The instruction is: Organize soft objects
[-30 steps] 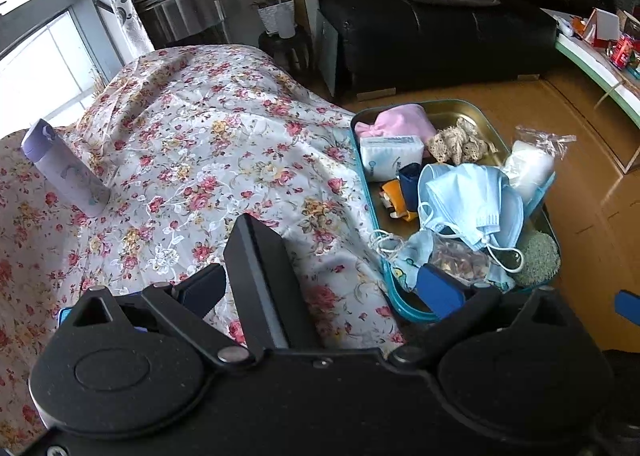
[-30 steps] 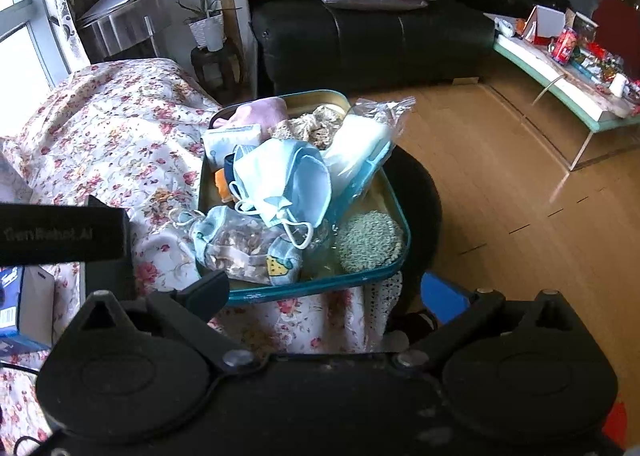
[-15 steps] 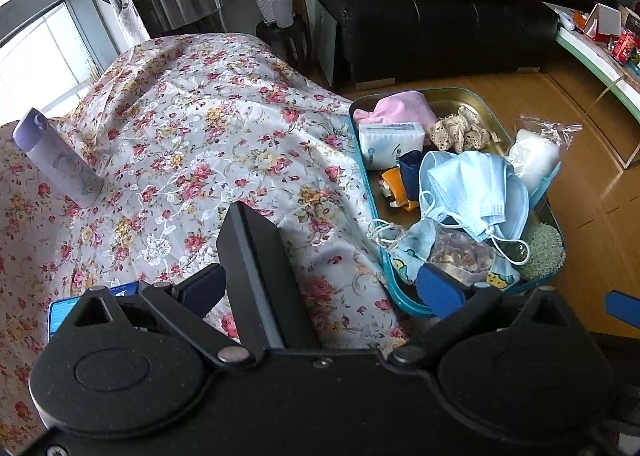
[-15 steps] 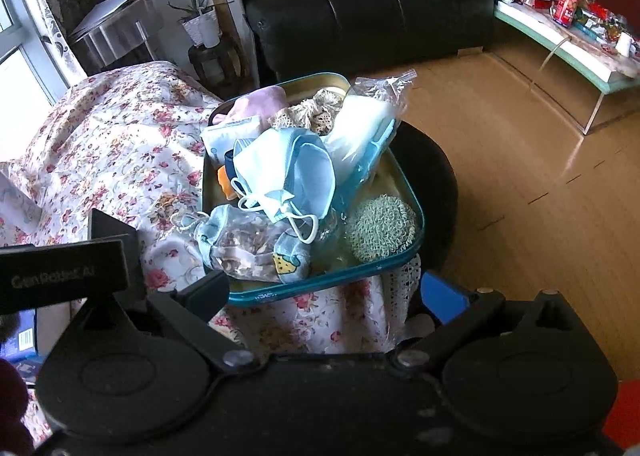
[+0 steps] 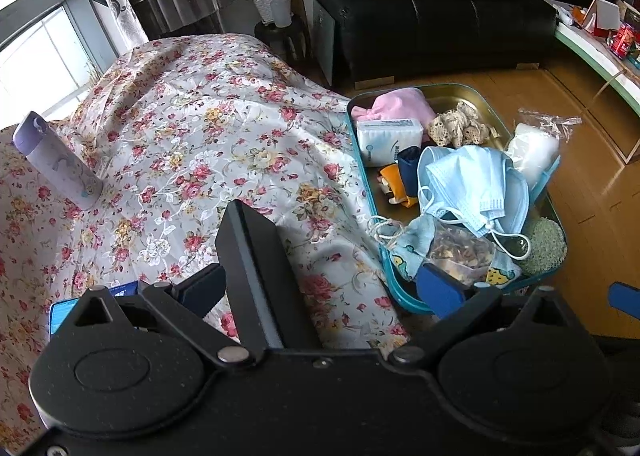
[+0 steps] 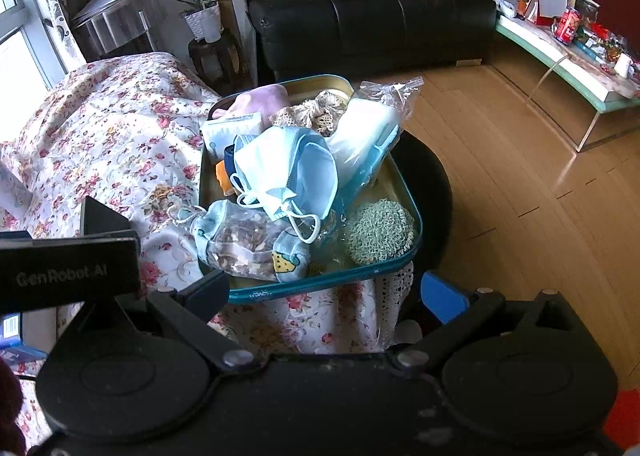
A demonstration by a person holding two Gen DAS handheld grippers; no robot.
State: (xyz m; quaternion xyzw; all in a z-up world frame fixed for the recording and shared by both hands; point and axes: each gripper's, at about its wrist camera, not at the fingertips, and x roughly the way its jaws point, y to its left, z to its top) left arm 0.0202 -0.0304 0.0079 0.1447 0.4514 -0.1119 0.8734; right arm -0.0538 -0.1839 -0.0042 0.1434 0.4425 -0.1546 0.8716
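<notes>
A teal metal tray [image 5: 554, 212] [image 6: 416, 216] sits at the right edge of the floral-covered table, piled with soft things: blue face masks [image 5: 472, 184] [image 6: 288, 172], a pink cloth [image 5: 400, 106], a tissue pack [image 5: 388, 136], beige lace [image 5: 460, 126], a green knitted pad [image 5: 544, 242] [image 6: 378, 232], a bagged white roll [image 6: 372, 124] and a small printed pouch [image 6: 248, 240]. My left gripper [image 5: 324, 288] is open and empty, just short of the tray's near left corner. My right gripper [image 6: 324, 296] is open and empty, in front of the tray's near rim.
A lilac bottle [image 5: 56, 162] stands at the left on the floral cloth [image 5: 192, 144]. A blue box [image 5: 60, 308] lies by the left gripper. Beyond are a black sofa [image 6: 372, 28], a plant stand [image 6: 208, 44], wooden floor [image 6: 520, 184] and a cluttered low table [image 6: 572, 52].
Both grippers drew back slightly and rose, so the tray sits a little farther off. Both stay open. Nothing in the tray moved.
</notes>
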